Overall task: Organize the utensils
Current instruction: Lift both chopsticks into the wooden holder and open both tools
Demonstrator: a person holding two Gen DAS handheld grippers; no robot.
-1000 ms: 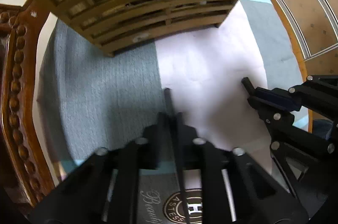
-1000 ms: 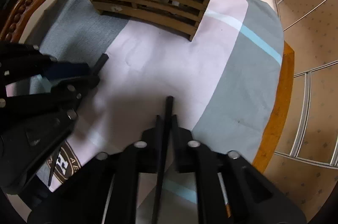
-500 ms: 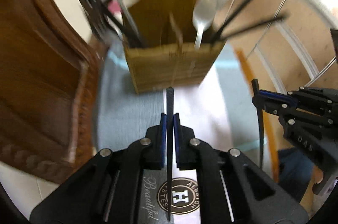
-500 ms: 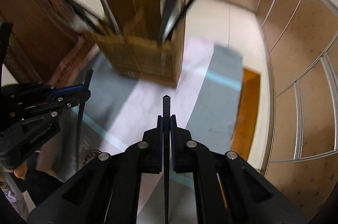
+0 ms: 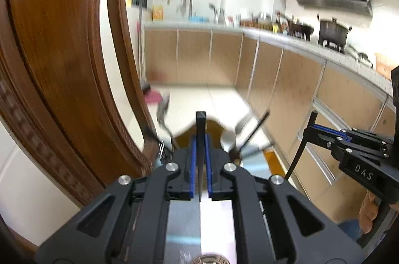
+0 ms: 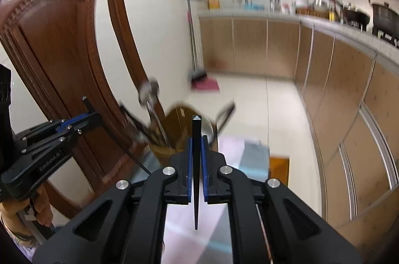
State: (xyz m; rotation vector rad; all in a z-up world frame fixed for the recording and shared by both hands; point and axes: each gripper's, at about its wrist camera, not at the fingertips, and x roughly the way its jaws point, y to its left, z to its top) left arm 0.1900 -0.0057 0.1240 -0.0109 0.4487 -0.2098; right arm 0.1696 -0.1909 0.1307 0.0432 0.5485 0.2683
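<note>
Black chopsticks sit one in each pair of tongs: the left gripper is clenched on a chopstick running up between its blue pads, and the right gripper grips its own chopstick the same way. Both sticks stand nearly upright, thick end up and thin tip down toward the striped cloth. Just beyond the fingers stands the wooden holder, already crowded with a spoon and other dark handles leaning outward; a carved chair back rises beside it. To do this well, I judge each stick should be carried over a free gap in the holder, tip lowered inside before letting go, one hand at a time so the tongs do not collide. Kitchen cabinets lie far behind.
</note>
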